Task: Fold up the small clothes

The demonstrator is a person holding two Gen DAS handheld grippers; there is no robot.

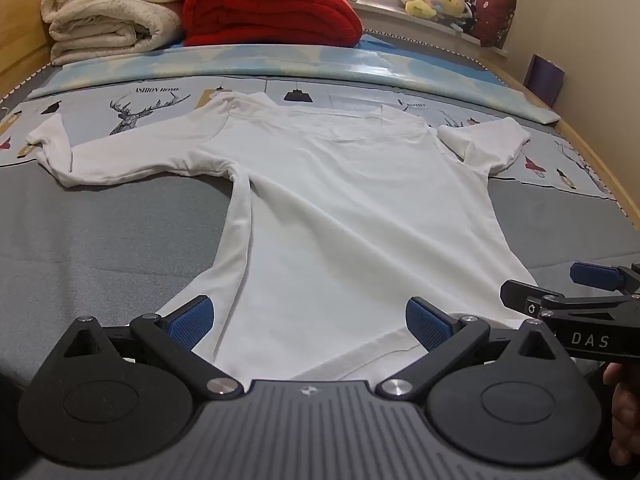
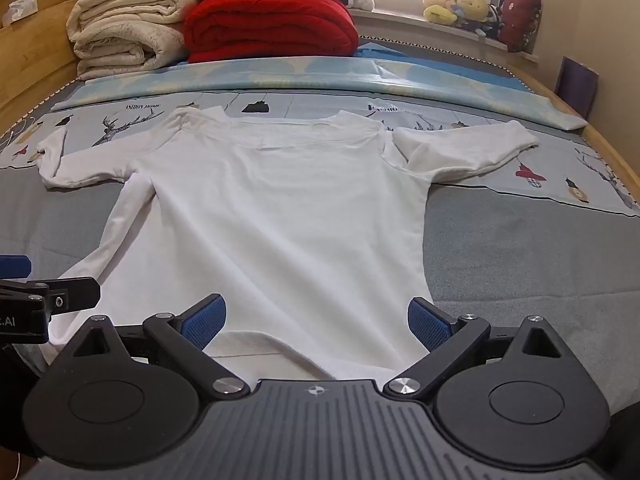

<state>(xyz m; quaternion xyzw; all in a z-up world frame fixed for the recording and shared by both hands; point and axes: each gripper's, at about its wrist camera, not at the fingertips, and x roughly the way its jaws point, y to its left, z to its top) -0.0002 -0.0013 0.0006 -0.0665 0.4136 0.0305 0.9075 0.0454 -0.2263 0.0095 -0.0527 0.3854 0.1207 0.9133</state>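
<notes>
My left tool point(image 1: 310, 322) stands wide, its blue ribbed pads point(image 1: 192, 320) spread apart above the near hem of the white long-sleeved knit shirt point(image 1: 332, 208), holding nothing. My right tool point(image 2: 316, 322) is just as wide and empty, also poised over that hem, toward the shirt's right corner. From the left wrist view I see the right tool point(image 1: 580, 300) just beside mine at the shirt's right edge; from the right wrist view the left tool point(image 2: 40, 300) sits at the shirt's left edge.

The shirt point(image 2: 272, 208) lies flat and spread out on the grey bed point(image 1: 100, 232), hem nearest the tools, collar away from them, both sleeves stretched out sideways onto a pale printed sheet with deer drawings point(image 1: 148, 108).

Beyond the shirt's collar runs a light blue folded quilt point(image 1: 280, 66). Past that, a folded cream fleece blanket point(image 1: 112, 12) sits touching a folded red blanket point(image 1: 272, 12). To the far right of the shirt, soft toys point(image 2: 460, 6) sit on a windowsill. I see no containers here.
</notes>
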